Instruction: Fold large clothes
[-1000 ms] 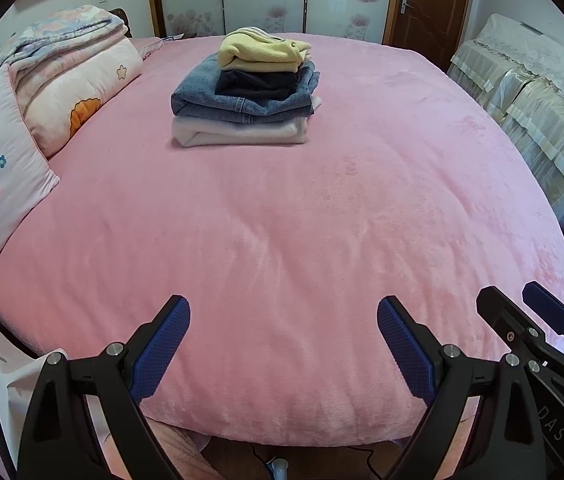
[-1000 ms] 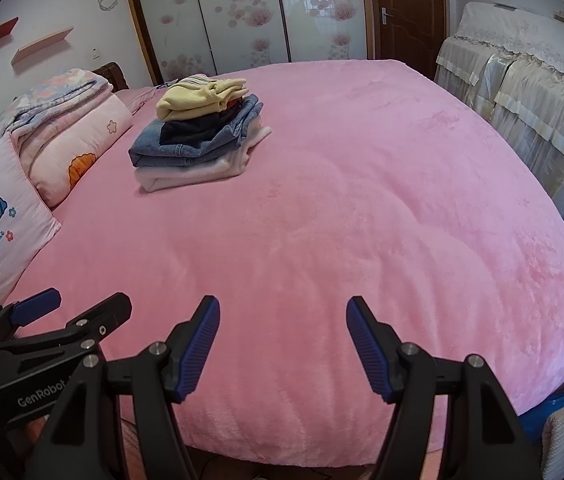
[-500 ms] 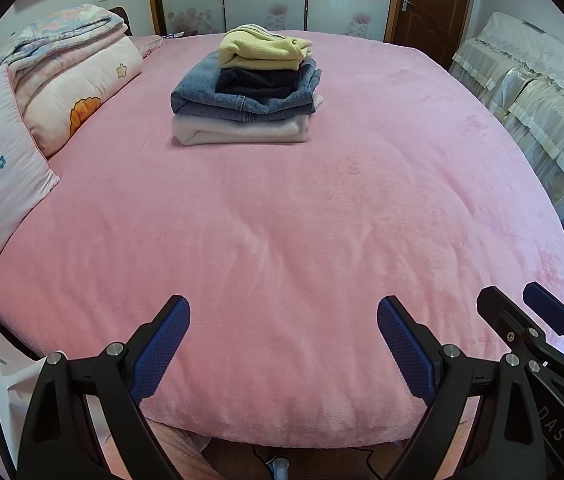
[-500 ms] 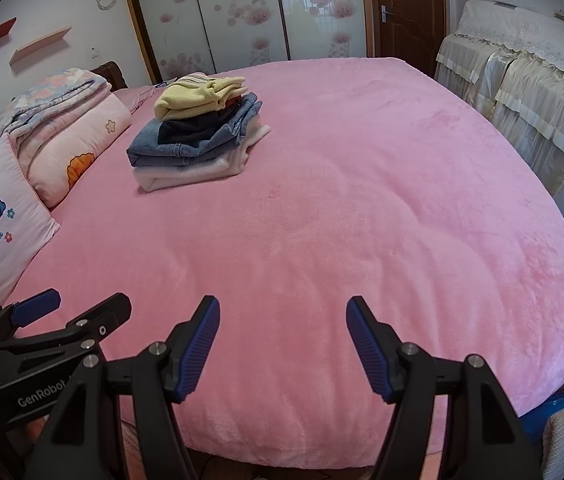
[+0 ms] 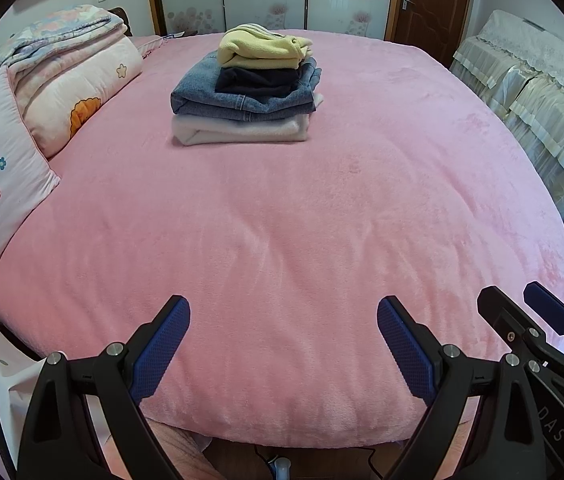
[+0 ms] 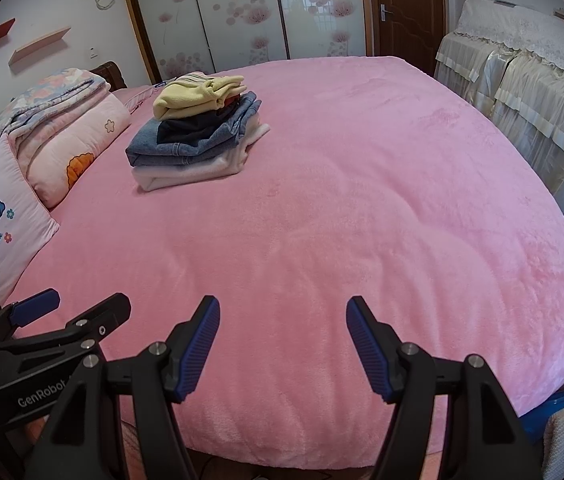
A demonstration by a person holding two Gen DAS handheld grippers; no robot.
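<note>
A stack of folded clothes sits at the far side of the pink bed: a yellow top over a dark garment, blue jeans and a white piece at the bottom. It also shows in the right wrist view. My left gripper is open and empty over the bed's near edge. My right gripper is open and empty beside it. Each gripper shows at the edge of the other's view.
Pillows and a folded quilt lie along the bed's left side. A lace-covered piece of furniture stands at the right. Wardrobe doors and a brown door are behind the bed.
Both grippers have crept slightly forward and lower toward the bed; the clothes stack sits a little lower in view. Both stay open and empty.
</note>
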